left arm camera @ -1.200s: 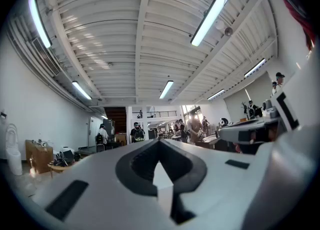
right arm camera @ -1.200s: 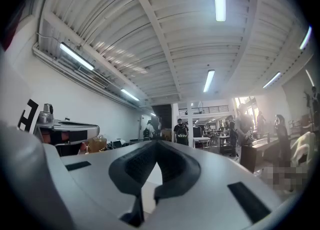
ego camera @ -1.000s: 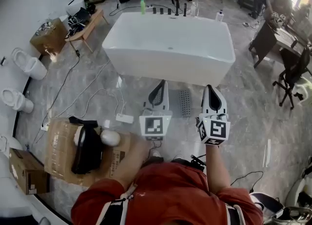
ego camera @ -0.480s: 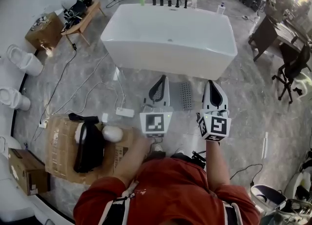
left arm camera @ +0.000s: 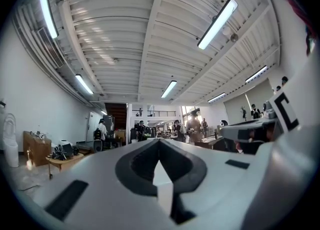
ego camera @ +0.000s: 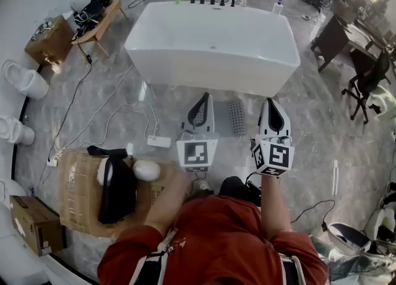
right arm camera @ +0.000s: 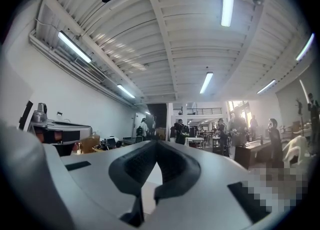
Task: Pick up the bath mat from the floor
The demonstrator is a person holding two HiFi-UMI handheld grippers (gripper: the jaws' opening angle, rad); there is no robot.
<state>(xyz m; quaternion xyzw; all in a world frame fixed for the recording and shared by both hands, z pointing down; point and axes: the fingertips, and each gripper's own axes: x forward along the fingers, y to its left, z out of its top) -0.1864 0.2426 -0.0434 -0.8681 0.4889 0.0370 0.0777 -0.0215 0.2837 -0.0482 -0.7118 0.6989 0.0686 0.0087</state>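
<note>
Marble floor (ego camera: 117, 104) runs around a white tub (ego camera: 213, 42) at the far side, with the grey mat (ego camera: 236, 117) flat just near of it, between left gripper (ego camera: 202, 98) and right gripper (ego camera: 271, 102), both clenched empty.

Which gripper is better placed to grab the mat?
Left, narrowly: the mat lies between the left gripper and right gripper, slightly nearer the left in the head view. Both are shut, so either must open first.

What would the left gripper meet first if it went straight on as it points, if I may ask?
Probably the bathtub straight ahead; held about level, the left gripper might instead pass over its rim, since height is unclear. The mat lies below, aside.
</note>
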